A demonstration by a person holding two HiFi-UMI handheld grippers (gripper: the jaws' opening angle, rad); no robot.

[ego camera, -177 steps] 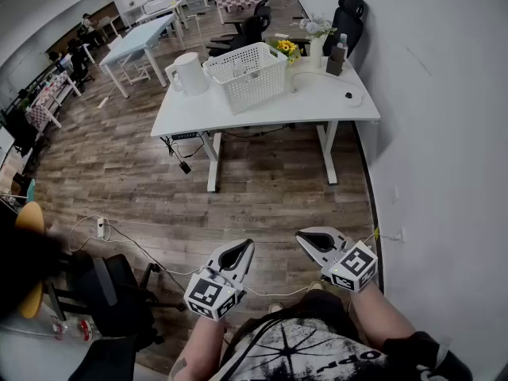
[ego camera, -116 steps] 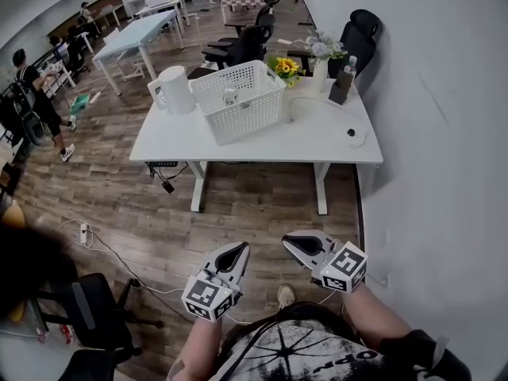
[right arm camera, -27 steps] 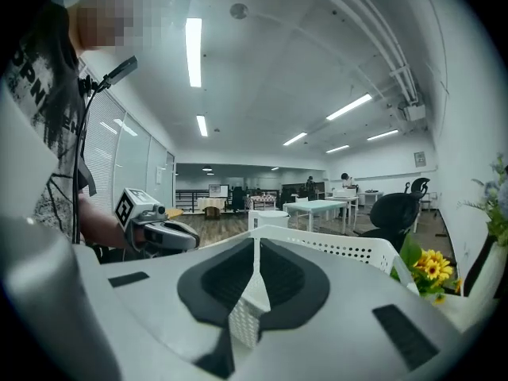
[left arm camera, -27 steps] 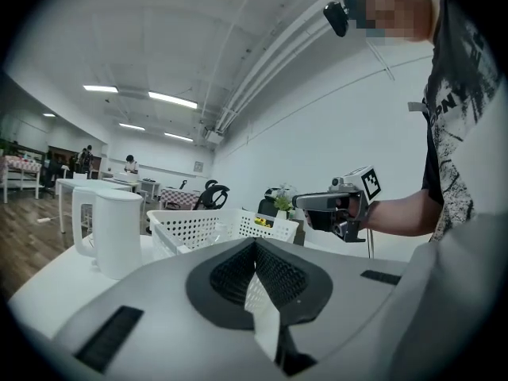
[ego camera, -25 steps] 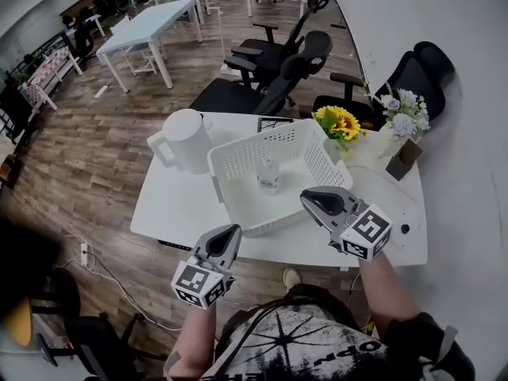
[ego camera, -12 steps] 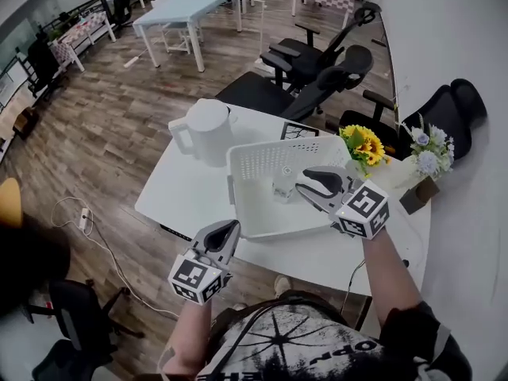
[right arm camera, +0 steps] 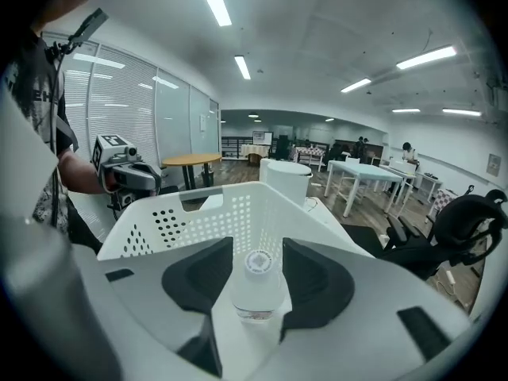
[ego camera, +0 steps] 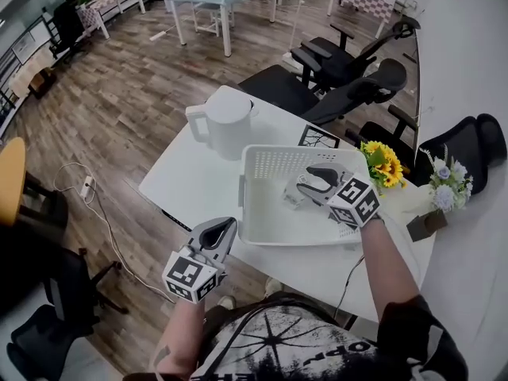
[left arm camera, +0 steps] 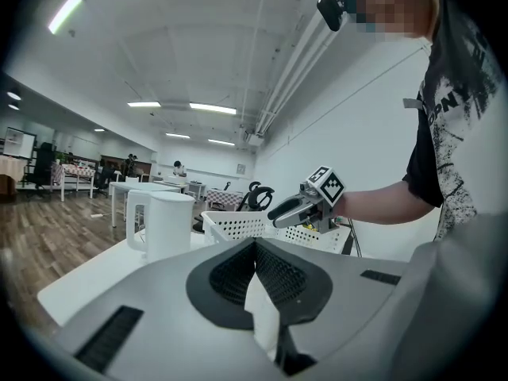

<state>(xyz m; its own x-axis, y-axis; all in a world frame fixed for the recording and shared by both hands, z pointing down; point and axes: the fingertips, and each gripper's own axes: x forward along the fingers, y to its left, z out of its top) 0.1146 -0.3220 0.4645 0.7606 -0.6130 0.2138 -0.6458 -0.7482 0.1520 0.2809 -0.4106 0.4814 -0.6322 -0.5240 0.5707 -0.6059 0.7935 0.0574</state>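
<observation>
A white perforated basket (ego camera: 262, 213) stands on the white desk (ego camera: 182, 185). Inside it is a small clear bottle (ego camera: 291, 198) with a white cap. My right gripper (ego camera: 305, 183) reaches into the basket. Its jaws stand open on either side of the bottle (right arm camera: 258, 288), whose cap points up between the pads; whether they press it I cannot tell. My left gripper (ego camera: 225, 228) hangs shut and empty off the desk's front edge, left of the basket. From the left gripper (left arm camera: 255, 248) view, the right gripper (left arm camera: 305, 206) shows over the basket (left arm camera: 238, 225).
A white kettle (ego camera: 226, 124) stands left of the basket. Sunflowers (ego camera: 381, 165) and a vase of pale flowers (ego camera: 443, 185) sit at the desk's right end. Black office chairs (ego camera: 349, 78) are behind the desk. A cable and power strip (ego camera: 86, 187) lie on the wood floor.
The person has come up to the desk. My right gripper has gone down into the basket and opened around the bottle. The left gripper stays shut by the desk's front edge.
</observation>
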